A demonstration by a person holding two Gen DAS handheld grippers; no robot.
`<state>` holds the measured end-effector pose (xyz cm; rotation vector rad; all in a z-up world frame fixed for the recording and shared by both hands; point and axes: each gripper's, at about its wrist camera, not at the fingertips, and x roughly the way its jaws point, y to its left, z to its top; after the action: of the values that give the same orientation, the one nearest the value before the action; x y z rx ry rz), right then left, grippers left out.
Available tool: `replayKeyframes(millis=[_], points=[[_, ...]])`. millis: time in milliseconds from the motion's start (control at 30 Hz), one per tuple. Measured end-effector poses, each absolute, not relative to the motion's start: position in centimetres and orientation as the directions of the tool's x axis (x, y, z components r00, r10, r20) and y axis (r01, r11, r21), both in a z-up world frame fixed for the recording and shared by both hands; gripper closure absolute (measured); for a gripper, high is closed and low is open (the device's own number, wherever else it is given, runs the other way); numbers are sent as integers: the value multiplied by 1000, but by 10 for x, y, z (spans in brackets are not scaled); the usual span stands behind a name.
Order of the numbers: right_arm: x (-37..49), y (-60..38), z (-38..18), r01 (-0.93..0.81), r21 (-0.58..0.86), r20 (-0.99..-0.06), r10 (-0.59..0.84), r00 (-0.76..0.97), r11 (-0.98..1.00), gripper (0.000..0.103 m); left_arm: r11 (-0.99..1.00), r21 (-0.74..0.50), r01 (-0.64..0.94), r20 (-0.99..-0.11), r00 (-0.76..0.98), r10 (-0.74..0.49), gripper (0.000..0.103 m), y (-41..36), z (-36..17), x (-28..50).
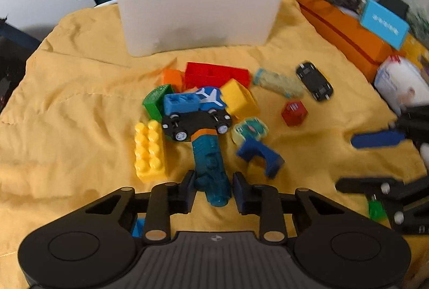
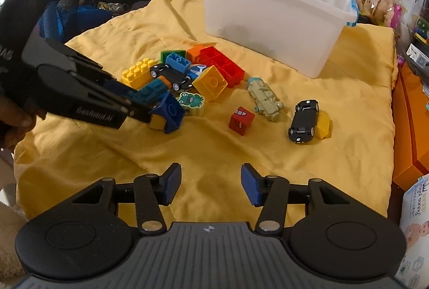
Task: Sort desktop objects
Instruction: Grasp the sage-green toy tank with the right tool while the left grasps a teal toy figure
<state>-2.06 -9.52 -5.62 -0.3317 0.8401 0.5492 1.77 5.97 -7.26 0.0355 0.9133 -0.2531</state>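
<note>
Left gripper (image 1: 213, 191) sits low on the yellow blanket (image 1: 67, 101), jaws nearly closed around the teal toy train (image 1: 210, 163), which pokes into the toy pile. Left of the yellow studded brick (image 1: 150, 152) the blanket runs bare to its edge. Two black toy cars show: one (image 1: 197, 124) flipped on the pile, one (image 2: 304, 121) alone to the right. The white plastic bin (image 2: 270, 18) stands behind. Right gripper (image 2: 210, 185) hovers wide open, holding nothing, over bare cloth in front of the red cube (image 2: 241, 120).
</note>
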Motion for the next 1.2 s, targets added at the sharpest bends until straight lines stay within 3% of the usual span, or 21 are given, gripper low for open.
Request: replayKeyframes(millis=[167,433,567,633,800,900,967,1200], points=[[-12,-95,-56,-562,-55,-775,319,545,825,51,963,-129,236,-790,562,-244,79,66,-68,21],[55,-92,-44,-502,-99,-702,297,647,859,51,956,-159,248,-806,527,-271,79,74,-72,-14],[92,-81,-55,-529,-113,-728,292,620,841,50,957,-166,238,-807,525,-270,79,75,-72,-14],[102,-74,-67,-555,-128,-756,282,591,822,51,957,-163,238,-806,527,-268,79,74,-72,-14],[99,-73,-79,-570,-107,-786,282,551,815,75,955,-176,238,-804,524,-279,68,71,-71,-10],[85,-80,-69,-552,-113,-772,277,572,826,75,958,-154,243,-807,529,-264,70,65,-71,-6],[69,-90,-61,-539,-86,-759,295,580,838,75,957,-153,246,-805,530,-265,77,63,-70,-6],[31,-121,-49,-491,4,-773,314,552,871,75,949,-189,251,-802,518,-296,79,63,-70,-14]])
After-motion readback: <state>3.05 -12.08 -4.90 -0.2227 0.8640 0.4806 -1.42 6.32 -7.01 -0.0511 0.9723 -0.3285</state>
